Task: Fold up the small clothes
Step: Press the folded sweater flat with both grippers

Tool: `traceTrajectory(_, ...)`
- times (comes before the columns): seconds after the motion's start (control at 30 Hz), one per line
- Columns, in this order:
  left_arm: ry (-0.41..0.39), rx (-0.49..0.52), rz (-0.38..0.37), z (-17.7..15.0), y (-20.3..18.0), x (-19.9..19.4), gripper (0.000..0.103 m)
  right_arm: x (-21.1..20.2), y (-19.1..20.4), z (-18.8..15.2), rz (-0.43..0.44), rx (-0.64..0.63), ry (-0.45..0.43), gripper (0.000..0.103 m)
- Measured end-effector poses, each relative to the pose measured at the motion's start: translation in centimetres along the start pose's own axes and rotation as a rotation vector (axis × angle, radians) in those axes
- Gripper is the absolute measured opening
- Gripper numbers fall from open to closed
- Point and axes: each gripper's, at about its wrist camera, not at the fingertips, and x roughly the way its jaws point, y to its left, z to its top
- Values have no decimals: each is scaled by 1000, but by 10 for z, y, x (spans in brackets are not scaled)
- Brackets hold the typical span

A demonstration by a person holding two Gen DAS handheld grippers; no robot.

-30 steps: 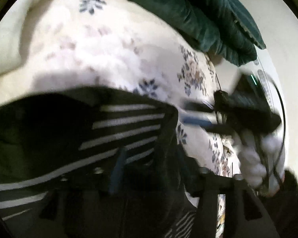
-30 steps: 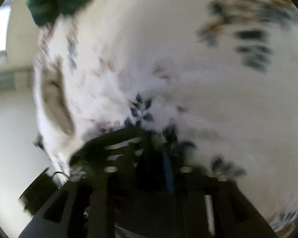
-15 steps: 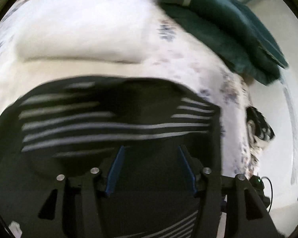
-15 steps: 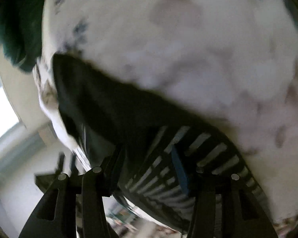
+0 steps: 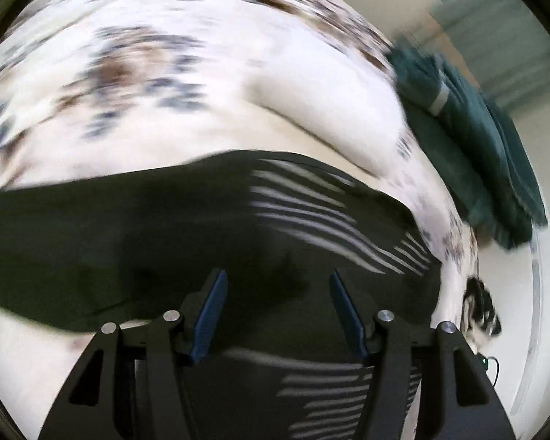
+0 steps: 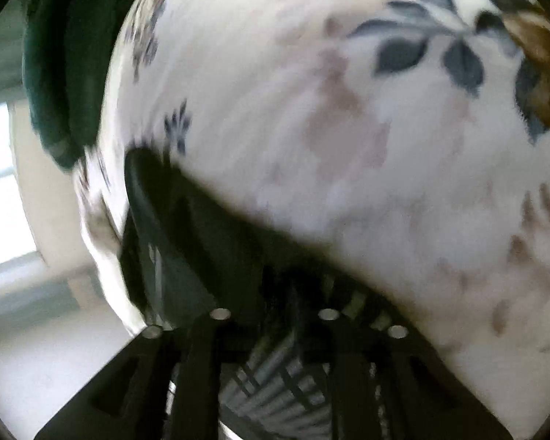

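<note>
The dark striped garment (image 5: 238, 227) lies on the floral bedcover (image 5: 201, 73), directly under and ahead of the left gripper (image 5: 277, 311), whose jaws have just been opening and stand apart with no cloth pinched. The right gripper (image 6: 275, 315) has just been closing; whether it pinches the cloth edge I cannot tell. The fabric looks light, soft and limp, so I judge a hem or corner the best hold.
</note>
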Motion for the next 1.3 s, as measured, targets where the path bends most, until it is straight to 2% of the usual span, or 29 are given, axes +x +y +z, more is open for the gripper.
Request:
traceTrajectory(0.07, -11, -64, 35, -8, 40, -20, 57, 0, 9, -13, -12, -28, 33, 49)
traceTrajectory(0.13, -19, -90, 91, -13, 67, -31, 58, 2, 14, -24, -19, -41, 62, 52)
traceTrajectory(0.27, -9, -128, 83, -4, 95, -25, 58, 23, 36, -57, -53, -73, 95, 52)
traceTrajectory(0.33, 5, -111, 38, 9, 89, -10, 58, 34, 53, -68, -65, -110, 106, 52)
traceTrajectory(0.43, 65, -30, -9, 27, 66, 29, 58, 54, 87, -87, -69, -187, 127, 52)
traceTrajectory(0.5, 113, 33, -5, 34, 48, 57, 58, 69, 109, -99, -66, -227, 140, 52)
traceTrajectory(0.57, 150, 102, 39, 38, 33, 81, 55, 81, 125, -109, -69, -260, 147, 52)
traceTrajectory(0.63, 113, 187, 33, 44, 18, 88, 8, 89, 134, -115, -79, -279, 147, 52)
traceTrajectory(0.67, 97, 217, 43, 48, 11, 85, 1, 93, 136, -119, -93, -282, 146, 52)
traceTrajectory(0.77, -2, 233, -15, 62, 2, 62, 1, 98, 134, -122, -116, -264, 141, 52)
traceTrajectory(0.83, -35, 217, -60, 73, 0, 47, 1, 100, 127, -123, -125, -251, 137, 52)
traceTrajectory(0.87, -46, 216, -57, 78, 0, 44, 0, 103, 127, -124, -132, -247, 135, 52)
traceTrajectory(1.03, -21, 152, -3, 86, 31, 59, 0, 104, 112, -127, -142, -203, 127, 52)
traceTrajectory(1.13, 55, 36, -29, 82, 54, 59, 2, 105, 108, -129, -149, -188, 126, 52)
traceTrajectory(1.17, 58, 27, -34, 77, 56, 54, 3, 104, 107, -130, -150, -191, 127, 52)
traceTrajectory(1.23, 43, 27, -49, 58, 64, 32, 12, 104, 107, -133, -170, -208, 132, 52)
traceTrajectory(1.3, 22, -16, -65, 35, 82, 8, 50, 105, 108, -138, -196, -232, 136, 54)
